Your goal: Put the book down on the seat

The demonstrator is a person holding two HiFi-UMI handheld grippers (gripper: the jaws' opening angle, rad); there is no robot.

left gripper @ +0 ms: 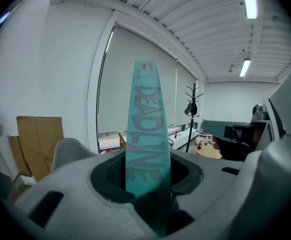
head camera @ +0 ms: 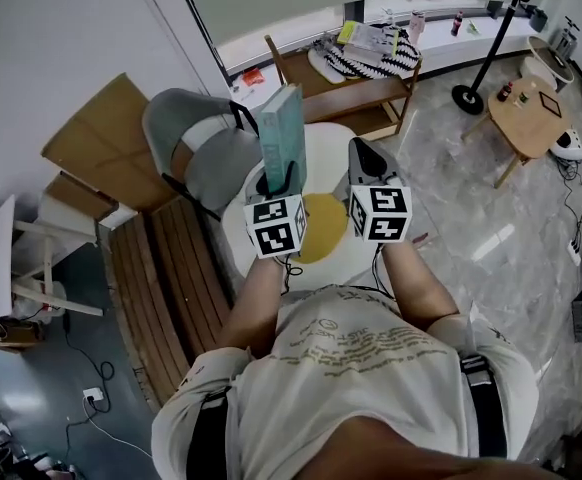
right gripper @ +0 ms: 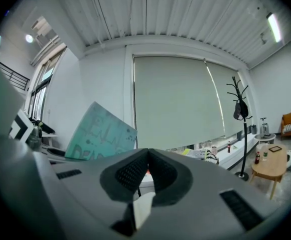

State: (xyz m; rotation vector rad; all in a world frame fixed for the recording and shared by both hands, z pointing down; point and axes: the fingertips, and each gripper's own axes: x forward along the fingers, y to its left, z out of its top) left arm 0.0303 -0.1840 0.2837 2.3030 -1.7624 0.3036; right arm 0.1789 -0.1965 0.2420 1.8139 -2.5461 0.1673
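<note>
A thin teal book (head camera: 283, 128) stands upright, spine toward me, with my left gripper (head camera: 276, 176) shut on its lower end. In the left gripper view the book (left gripper: 146, 139) rises straight out from between the pads of that gripper (left gripper: 148, 171). The grey shell chair (head camera: 199, 146) with its seat is just left of and below the book, and its back (left gripper: 68, 151) shows low at the left. My right gripper (head camera: 364, 158) is held beside the book on the right, its jaws closed together with nothing in them (right gripper: 146, 159). The book's cover (right gripper: 101, 134) shows to that gripper's left.
A white round rug with a yellow middle (head camera: 321, 230) lies under the grippers. A slatted wooden bench (head camera: 166, 278) and cardboard sheets (head camera: 101, 138) are at the left. A wooden rack with striped cloth (head camera: 366, 63), a stand's base (head camera: 467, 98) and a small round table (head camera: 531, 113) stand beyond.
</note>
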